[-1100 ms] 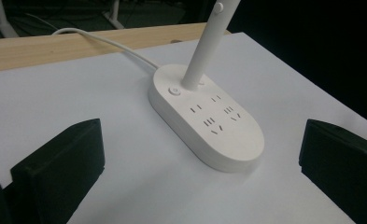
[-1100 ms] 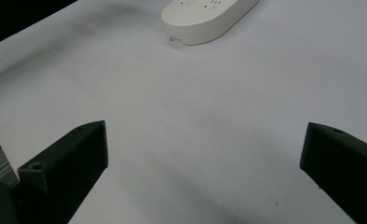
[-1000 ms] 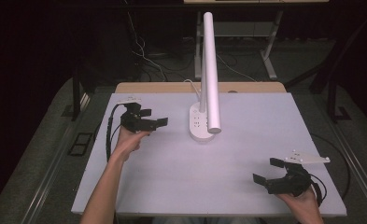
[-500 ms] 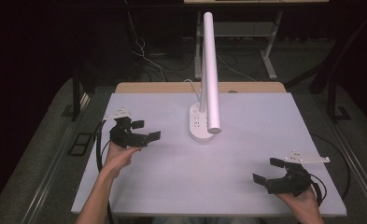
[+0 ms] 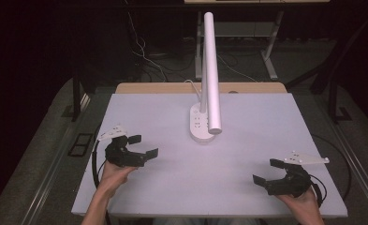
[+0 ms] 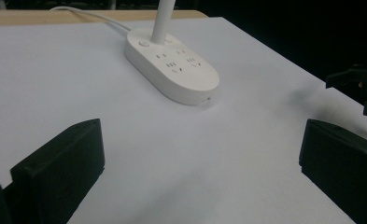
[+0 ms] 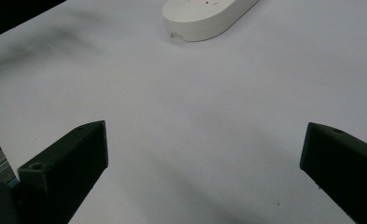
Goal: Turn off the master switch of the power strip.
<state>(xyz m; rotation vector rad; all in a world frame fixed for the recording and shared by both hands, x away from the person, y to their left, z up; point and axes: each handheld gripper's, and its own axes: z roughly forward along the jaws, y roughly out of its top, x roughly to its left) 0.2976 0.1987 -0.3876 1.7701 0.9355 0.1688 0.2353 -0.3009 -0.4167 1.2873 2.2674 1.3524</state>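
Landmark: the white desk lamp (image 5: 209, 75), which stands on an oval base (image 5: 201, 124) near the far middle of the white table (image 5: 247, 154). The base carries socket openings on its top face (image 6: 174, 70), and a white cord (image 6: 90, 14) leaves it toward the table's far edge. The lamp's long tubular head extends from above the base toward the person's side.

Left gripper (image 5: 142, 146): located to the near left of the lamp base, well apart from it, held in the person's left hand (image 5: 114, 176). Jaws spread wide, one tip nearer the base than the other. Nothing sits between them. In the left gripper view the jaws frame bare table, with the lamp base ahead and slightly left of centre.

Right gripper (image 5: 268, 171): located to the near right of the lamp base, farther from it than the left gripper, held in the person's right hand (image 5: 303, 201). Jaws likewise spread wide and empty. In the right gripper view the jaws frame bare table; the end of the lamp base (image 7: 204, 16) appears at the top.

Neither gripper touches the lamp.
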